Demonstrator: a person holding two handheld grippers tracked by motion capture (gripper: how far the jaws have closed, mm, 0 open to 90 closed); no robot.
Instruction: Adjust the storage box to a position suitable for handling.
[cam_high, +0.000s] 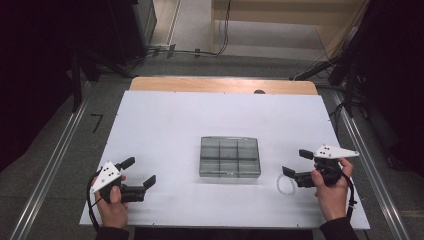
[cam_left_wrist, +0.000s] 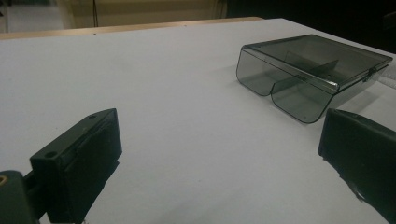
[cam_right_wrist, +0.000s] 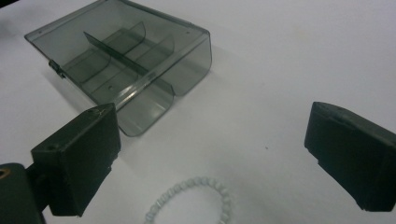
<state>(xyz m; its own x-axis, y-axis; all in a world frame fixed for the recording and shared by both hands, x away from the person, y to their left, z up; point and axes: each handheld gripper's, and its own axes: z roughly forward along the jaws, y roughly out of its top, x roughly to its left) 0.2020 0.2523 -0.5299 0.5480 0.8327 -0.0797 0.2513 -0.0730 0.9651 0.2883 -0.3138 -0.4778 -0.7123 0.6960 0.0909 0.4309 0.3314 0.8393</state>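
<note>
So at this point nothing had been picked up. The smoky clear organizer box (cam_high: 230, 157) sat closed in the middle of the white desk (cam_high: 165, 120), lid down, with its dividers visible through the plastic. A little beaded bracelet (cam_high: 285, 185) lay flat on the desk just off the box's near right corner, apart from it, not touching.

The right tongs (cam_high: 297, 165) were parked right next to the bracelet, jaws wide apart and empty. In the right gripper view the bracelet (cam_right_wrist: 194, 200) sat low between the two black jaws, with the box (cam_right_wrist: 126, 65) farther ahead. The left tongs (cam_high: 138, 172) hung over bare desk on the left side of the box, also spread open with nothing in them, and well apart from it; the left gripper view had the box (cam_left_wrist: 308, 70) off to the upper right.

My read: this was the approach stage, lining up on the bracelet before a grab. Looked like the job was getting the bracelet into the box, which would also need the lid opened. The next move would call for dropping the right tongs lower so one jaw landed inside the loop or both straddled the beads, then closing gently. Thin beads flat on a slick surface could easily slide away.
</note>
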